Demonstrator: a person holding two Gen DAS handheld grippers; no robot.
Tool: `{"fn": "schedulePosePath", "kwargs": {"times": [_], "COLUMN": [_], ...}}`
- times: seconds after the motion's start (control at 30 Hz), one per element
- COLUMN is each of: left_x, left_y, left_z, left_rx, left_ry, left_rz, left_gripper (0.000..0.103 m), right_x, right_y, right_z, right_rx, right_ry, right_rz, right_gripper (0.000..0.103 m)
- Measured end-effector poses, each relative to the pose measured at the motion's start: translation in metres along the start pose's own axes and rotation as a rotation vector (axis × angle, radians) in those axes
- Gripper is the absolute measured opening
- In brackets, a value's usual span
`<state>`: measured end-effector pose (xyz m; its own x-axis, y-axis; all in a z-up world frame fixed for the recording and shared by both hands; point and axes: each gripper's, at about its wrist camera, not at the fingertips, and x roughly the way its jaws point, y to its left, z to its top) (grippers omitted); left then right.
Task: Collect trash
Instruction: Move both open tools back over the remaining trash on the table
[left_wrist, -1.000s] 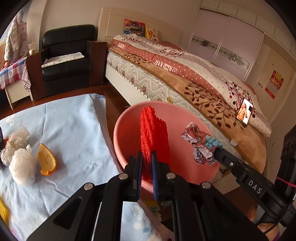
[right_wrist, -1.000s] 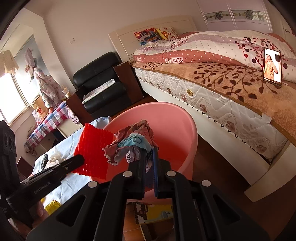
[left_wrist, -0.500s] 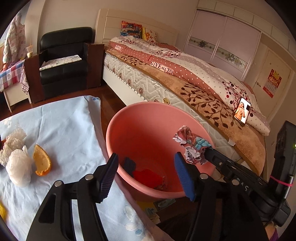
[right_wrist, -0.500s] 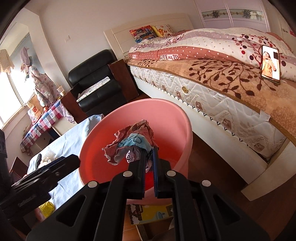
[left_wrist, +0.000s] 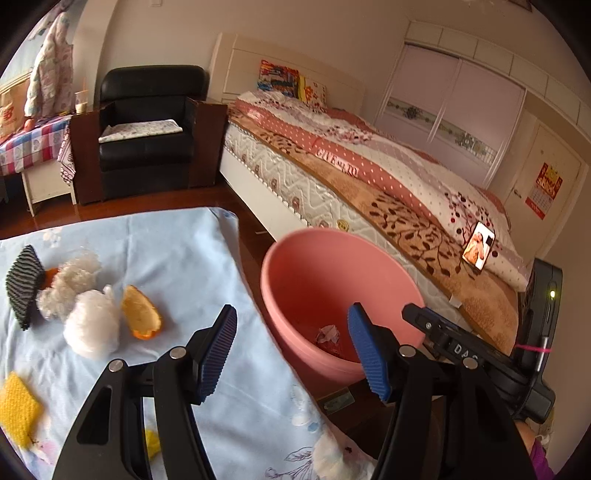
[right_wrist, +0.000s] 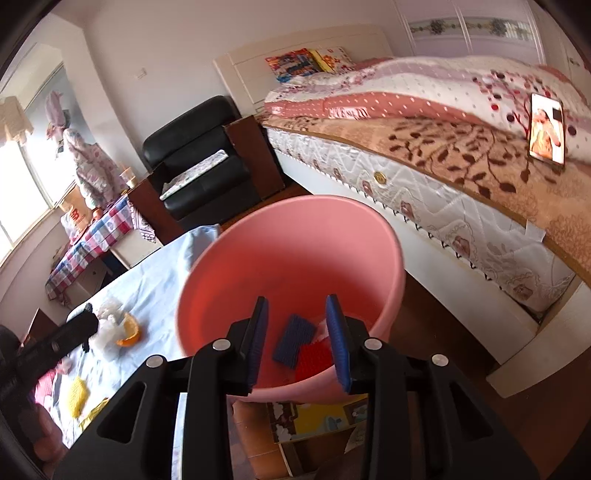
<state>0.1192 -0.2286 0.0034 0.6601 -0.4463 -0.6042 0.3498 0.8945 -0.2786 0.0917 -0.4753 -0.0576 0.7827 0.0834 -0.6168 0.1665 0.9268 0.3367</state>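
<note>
A pink basin (left_wrist: 332, 258) (right_wrist: 295, 229) stands on the floor between the table and the bed. Inside it lie a red foam net (right_wrist: 312, 363), a dark blue piece (right_wrist: 295, 341) and a crumpled printed wrapper (left_wrist: 327, 334). My left gripper (left_wrist: 291, 310) is open wide over the table's corner beside the basin, holding nothing. My right gripper (right_wrist: 295, 300) hangs over the basin's near rim; its jaws are opening with nothing between them. On the blue tablecloth (left_wrist: 177, 258) lie an orange peel (left_wrist: 142, 314), white foam nets (left_wrist: 92, 328), a black foam net (left_wrist: 24, 284) and a yellow net (left_wrist: 16, 410).
A bed (left_wrist: 369, 192) with a phone (left_wrist: 478, 249) on it runs along the far side of the basin. A black armchair (left_wrist: 147, 136) and a checked side table (left_wrist: 29, 144) stand at the back left. Printed paper (right_wrist: 321, 417) lies on the wooden floor under the basin.
My left gripper opened, dropped the red foam net into the basin and drew back up toward the table. My right gripper parted its jaws and the crumpled wrapper fell into the basin.
</note>
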Motion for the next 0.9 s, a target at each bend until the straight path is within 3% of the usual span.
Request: {"fn": "schedulePosePath", "kwargs": {"times": [0.2,0.43,0.63,0.9], "left_x": [-0.046,-0.107,-0.150,-0.185], "left_y": [0.028,0.070,0.107,0.165], "left_z": [0.007,-0.004,-0.027,-0.061], "left_rx": [-0.037,-0.052,-0.035,-0.054], "left_ry": [-0.084,-0.158,-0.193,-0.172], "left_rz": [0.042,0.113,0.211,0.318], "left_gripper": [0.062,0.062,0.062,0.062], "right_x": [-0.025,-0.047,-0.050,-0.034], "right_y": [0.036,0.084,0.125,0.165], "right_z": [-0.006,-0.026,-0.058,-0.088], "right_rx": [-0.063,-0.143,-0.195,-0.196], "right_ry": [-0.044,-0.019,0.096,0.278], "right_rz": [0.052,0.170,0.291,0.388], "right_gripper": [0.033,0.033,0.033,0.033]}}
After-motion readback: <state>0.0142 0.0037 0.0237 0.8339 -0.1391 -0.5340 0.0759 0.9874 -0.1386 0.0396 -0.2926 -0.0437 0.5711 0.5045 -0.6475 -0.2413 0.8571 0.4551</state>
